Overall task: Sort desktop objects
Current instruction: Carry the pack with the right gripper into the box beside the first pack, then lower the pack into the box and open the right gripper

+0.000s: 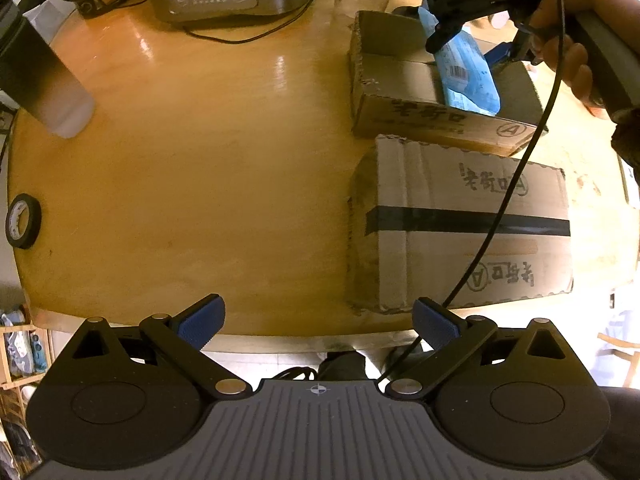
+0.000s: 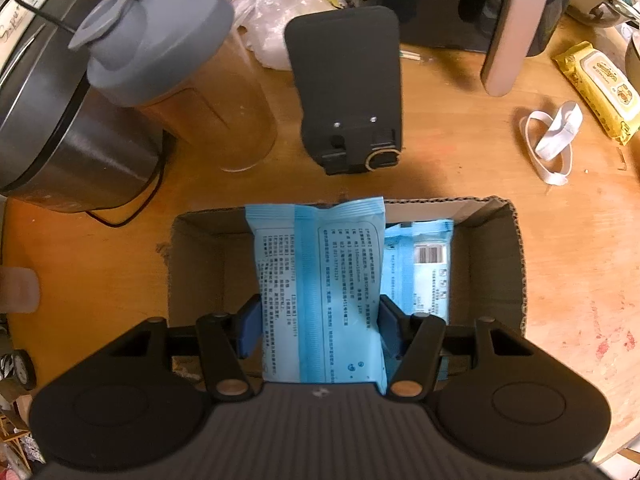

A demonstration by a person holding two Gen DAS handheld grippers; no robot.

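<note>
My right gripper (image 2: 318, 328) is shut on a light blue wipes pack (image 2: 320, 284) and holds it over an open cardboard box (image 2: 196, 264). A second blue pack (image 2: 424, 268) lies inside that box at the right. In the left wrist view the right gripper (image 1: 472, 24) hangs over the same open box (image 1: 400, 80) with the blue pack (image 1: 468, 76) in it. My left gripper (image 1: 318, 322) is open and empty above the table's near edge. A roll of black tape (image 1: 22, 222) lies at the table's left edge.
A taped, closed cardboard box (image 1: 460, 224) sits in front of the open one. Behind it stand a black stand (image 2: 348, 88), a grey-lidded bottle (image 2: 180, 68), a metal cooker (image 2: 48, 132), a yellow wipes pack (image 2: 600, 88) and a white strap (image 2: 552, 140).
</note>
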